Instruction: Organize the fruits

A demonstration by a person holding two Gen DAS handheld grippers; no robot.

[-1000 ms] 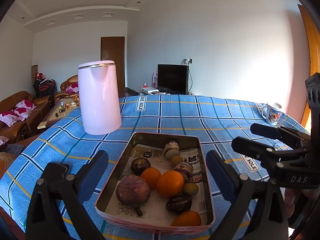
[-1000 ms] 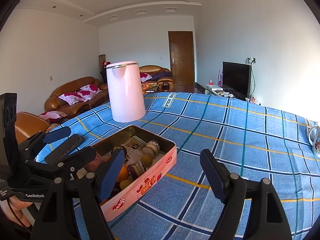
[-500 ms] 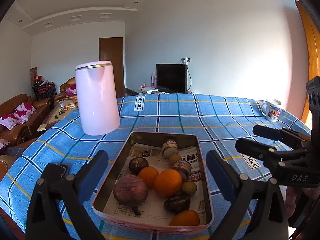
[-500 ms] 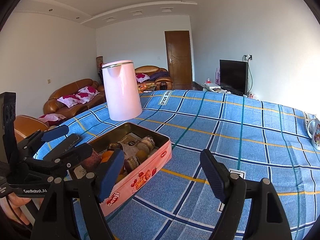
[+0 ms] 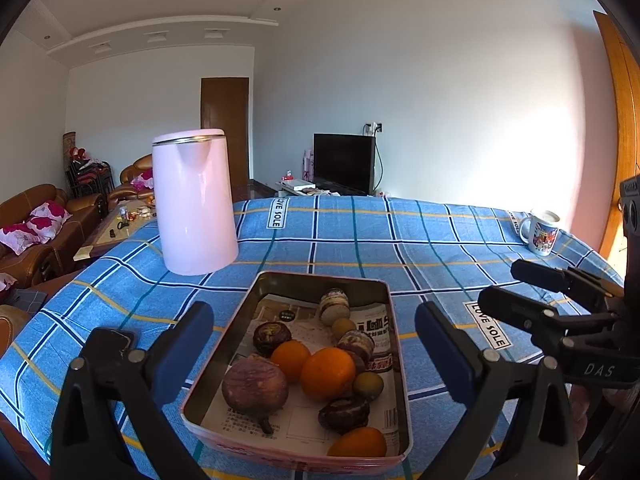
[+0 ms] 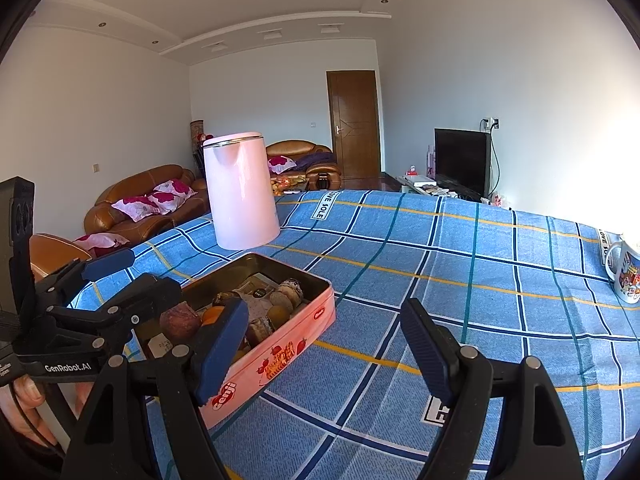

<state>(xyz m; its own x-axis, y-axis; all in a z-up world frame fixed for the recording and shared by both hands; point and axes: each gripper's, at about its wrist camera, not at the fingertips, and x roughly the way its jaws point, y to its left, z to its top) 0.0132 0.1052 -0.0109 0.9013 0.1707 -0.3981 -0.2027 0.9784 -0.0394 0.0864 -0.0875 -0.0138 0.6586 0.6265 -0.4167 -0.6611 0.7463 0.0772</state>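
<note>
A pink tin (image 5: 320, 277) lined with newspaper sits on the blue checked tablecloth and holds the fruit. In it are oranges (image 5: 327, 374), a large purple round fruit (image 5: 255, 387), dark wrinkled fruits (image 5: 272, 334) and small greenish ones (image 5: 368, 387). My left gripper (image 5: 314, 316) hovers open just before the tin's near end, with nothing between its fingers. My right gripper (image 6: 324, 316) stands open to the right of the tin (image 6: 280, 356), over bare cloth. Each gripper shows in the other's view: the right one (image 5: 540, 300) and the left one (image 6: 136, 274).
A tall pink kettle (image 5: 194, 204) stands behind the tin on the left. A printed mug (image 5: 542, 232) sits near the table's far right edge. Blue cloth (image 6: 460, 280) stretches between tin and mug. Sofas, a television and a door lie beyond the table.
The right wrist view has drifted slightly, so the tin sits a little further left in it. Both grippers stayed open and nothing was picked up or let go.
</note>
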